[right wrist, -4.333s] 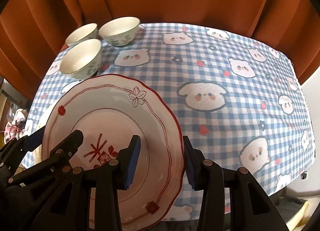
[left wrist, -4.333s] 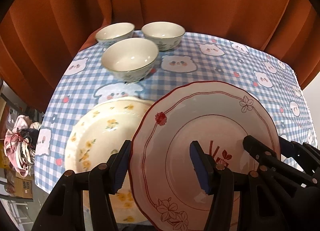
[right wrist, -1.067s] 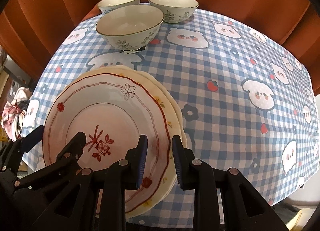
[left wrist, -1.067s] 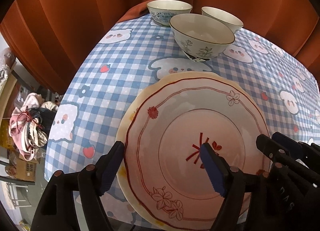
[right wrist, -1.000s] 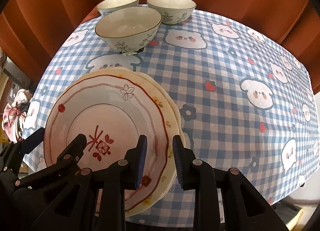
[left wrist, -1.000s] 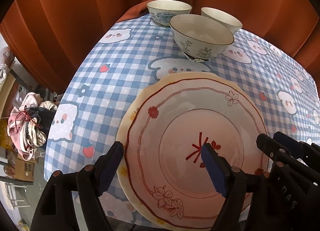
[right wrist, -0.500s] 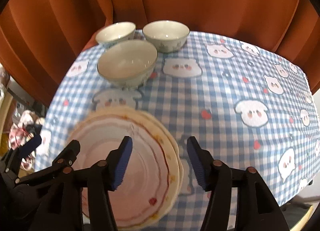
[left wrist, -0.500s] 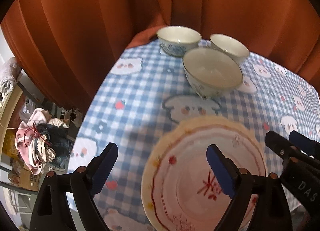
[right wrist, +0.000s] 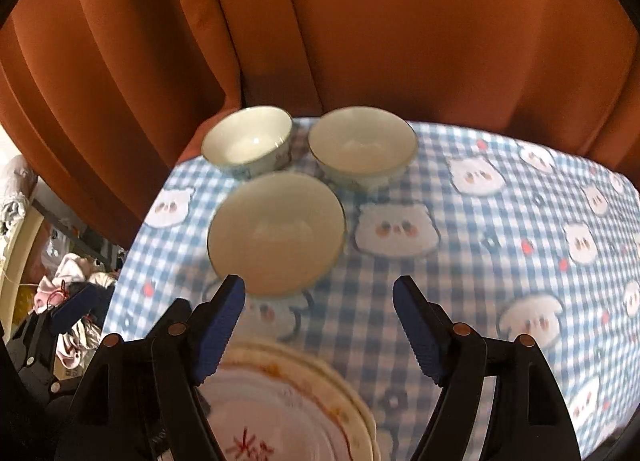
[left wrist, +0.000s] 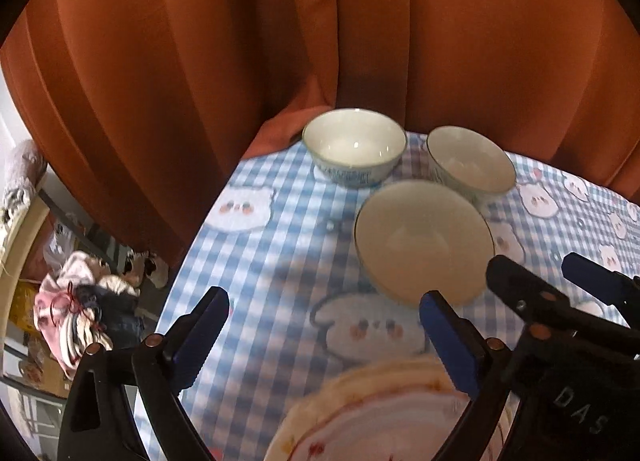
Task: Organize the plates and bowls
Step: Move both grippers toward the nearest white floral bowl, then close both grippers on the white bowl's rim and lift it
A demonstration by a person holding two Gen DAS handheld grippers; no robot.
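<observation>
Plates stacked at the near edge of the table (right wrist: 460,281): red-rimmed plate (right wrist: 280,421) on the yellow-flowered plate (right wrist: 356,405); three bowls clustered at the far left corner, the large bowl (right wrist: 276,233) nearest, the two small bowls (right wrist: 248,139) behind it. Left tongs (left wrist: 324,341) wide open and empty; right tongs (right wrist: 318,325) empty, jaws opening. Judgement: bowls are glazed ceramic, stiff, slippery, chip-prone and moderately heavy, so pinch the rim wall, one pad inside and one outside, then nest gently.
</observation>
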